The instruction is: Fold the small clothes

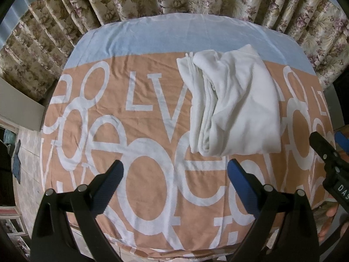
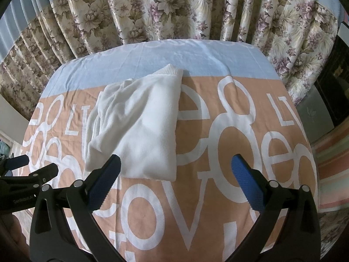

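A white garment lies folded into a long bundle on the cloth-covered table, its ribbed hem at the far end. In the right wrist view the same white garment sits just beyond the fingers, left of centre. My left gripper is open, held above the table short of the garment's near edge, with nothing between its fingers. My right gripper is open too, its left fingertip over the garment's near edge. The right gripper also shows at the right edge of the left wrist view.
The table wears an orange and white lettered cloth with a pale blue band at the far side. Floral curtains hang close behind the table. A hand shows at lower right. The left gripper appears at the left edge.
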Demonstrator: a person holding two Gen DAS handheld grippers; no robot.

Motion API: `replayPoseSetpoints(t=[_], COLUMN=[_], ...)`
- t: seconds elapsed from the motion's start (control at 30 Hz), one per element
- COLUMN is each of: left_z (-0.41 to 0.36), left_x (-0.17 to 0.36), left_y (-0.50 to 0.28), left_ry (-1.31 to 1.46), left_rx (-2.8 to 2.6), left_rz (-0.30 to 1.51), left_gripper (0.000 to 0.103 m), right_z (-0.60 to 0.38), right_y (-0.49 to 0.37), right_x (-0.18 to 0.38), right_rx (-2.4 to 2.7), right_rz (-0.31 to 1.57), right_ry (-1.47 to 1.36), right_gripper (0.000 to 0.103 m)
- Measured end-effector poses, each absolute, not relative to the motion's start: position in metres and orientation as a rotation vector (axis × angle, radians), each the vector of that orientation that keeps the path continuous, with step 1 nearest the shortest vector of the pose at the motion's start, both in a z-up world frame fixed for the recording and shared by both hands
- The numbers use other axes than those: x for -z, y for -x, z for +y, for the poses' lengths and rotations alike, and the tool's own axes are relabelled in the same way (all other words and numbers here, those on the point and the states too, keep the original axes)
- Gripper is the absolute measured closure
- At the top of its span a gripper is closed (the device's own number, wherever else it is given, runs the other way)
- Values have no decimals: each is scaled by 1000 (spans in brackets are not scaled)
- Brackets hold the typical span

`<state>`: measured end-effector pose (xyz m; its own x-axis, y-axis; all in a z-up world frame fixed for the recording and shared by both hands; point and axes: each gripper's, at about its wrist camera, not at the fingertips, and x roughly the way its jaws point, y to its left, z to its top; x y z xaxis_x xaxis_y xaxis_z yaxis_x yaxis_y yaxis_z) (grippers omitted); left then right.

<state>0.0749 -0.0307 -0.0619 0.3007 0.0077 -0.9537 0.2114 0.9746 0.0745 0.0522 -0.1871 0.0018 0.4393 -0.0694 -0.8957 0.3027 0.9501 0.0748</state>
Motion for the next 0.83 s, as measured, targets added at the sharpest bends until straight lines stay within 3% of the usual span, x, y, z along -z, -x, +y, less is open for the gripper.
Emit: replayPoseSetpoints(t=[0.83], left_z=[-28], left_x=[61], left_y=[-77], left_ry=[-209], left_rx=[145], left_rz=[1263], left_gripper=[6], right_z=[-189], right_y=[-57], right_x=[0], right_rx=[222], right_rz=[1107], right_ry=[-225], right_gripper=[3])
